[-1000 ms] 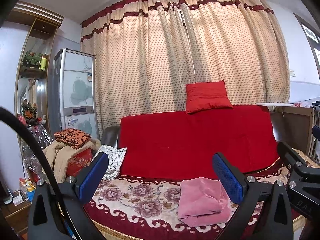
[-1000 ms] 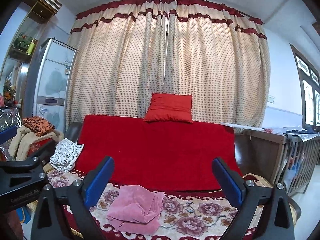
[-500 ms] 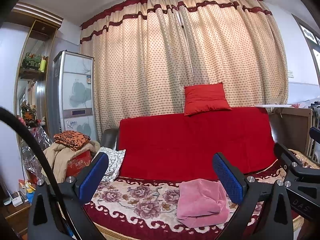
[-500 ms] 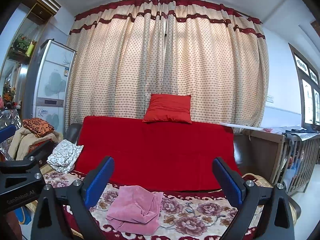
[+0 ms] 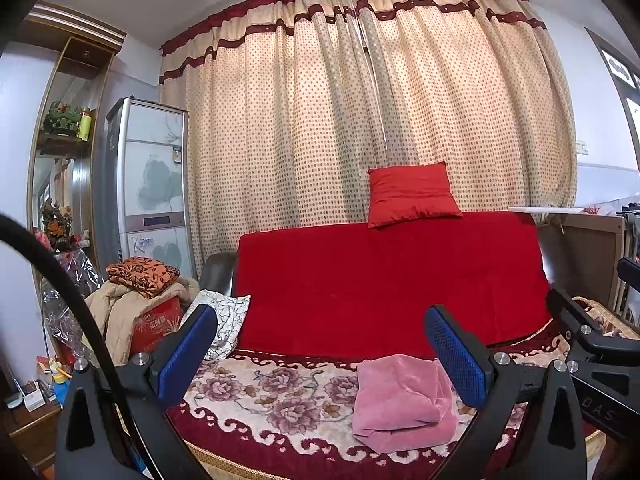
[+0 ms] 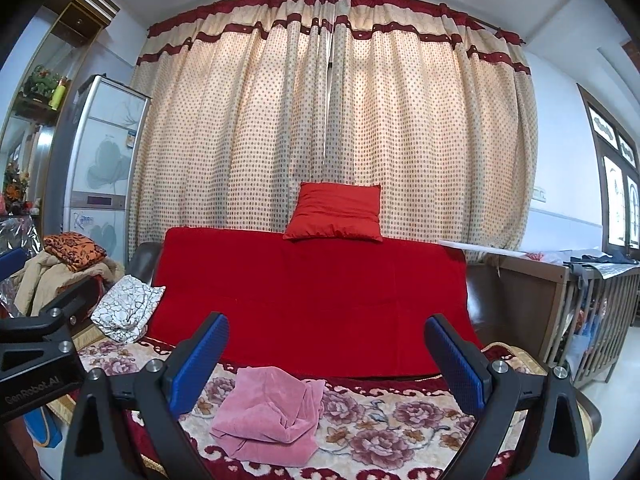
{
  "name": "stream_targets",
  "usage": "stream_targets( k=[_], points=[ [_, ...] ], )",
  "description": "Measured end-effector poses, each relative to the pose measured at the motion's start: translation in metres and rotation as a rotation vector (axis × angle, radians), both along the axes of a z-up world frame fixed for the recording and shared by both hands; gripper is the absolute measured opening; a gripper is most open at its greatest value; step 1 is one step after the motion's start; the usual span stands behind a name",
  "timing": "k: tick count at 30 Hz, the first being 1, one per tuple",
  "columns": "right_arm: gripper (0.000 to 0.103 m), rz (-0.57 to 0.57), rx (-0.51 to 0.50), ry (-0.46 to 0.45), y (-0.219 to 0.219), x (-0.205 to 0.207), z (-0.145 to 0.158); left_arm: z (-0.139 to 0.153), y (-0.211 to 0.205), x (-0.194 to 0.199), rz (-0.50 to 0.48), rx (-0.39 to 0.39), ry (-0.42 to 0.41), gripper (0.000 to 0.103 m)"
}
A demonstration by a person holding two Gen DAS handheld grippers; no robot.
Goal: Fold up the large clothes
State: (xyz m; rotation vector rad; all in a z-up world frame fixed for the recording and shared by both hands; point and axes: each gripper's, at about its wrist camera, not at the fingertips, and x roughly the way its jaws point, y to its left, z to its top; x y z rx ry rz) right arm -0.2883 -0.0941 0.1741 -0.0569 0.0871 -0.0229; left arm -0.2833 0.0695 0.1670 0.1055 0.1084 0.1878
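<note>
Both views slightly higher than before, pink garment (image 5: 404,398) apparently unmoved.

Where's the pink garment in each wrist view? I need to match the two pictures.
Left wrist: pink garment lies lower right of centre on the floral seat cover, beside the right finger.
Right wrist: pink garment lies lower left of centre, near the left finger.
Shared landmark: red cushion atop the backrest.

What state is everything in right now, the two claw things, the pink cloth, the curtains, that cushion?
Left gripper: open, empty.
Right gripper: open, empty.
Pink cloth: loosely bunched, lying on the sofa seat.
Curtains: drawn closed.
Red cushion: propped atop the backrest.
</note>
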Motion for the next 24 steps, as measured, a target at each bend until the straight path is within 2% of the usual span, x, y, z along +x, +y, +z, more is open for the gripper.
stream_targets(
  k=[24],
  points=[
    [0.1,-0.021,0.008,0.046,-0.007,0.0074,-0.0061,0.0024,-0.0044,-0.0005,-0.021,0.015,0.005,0.103]
  ],
)
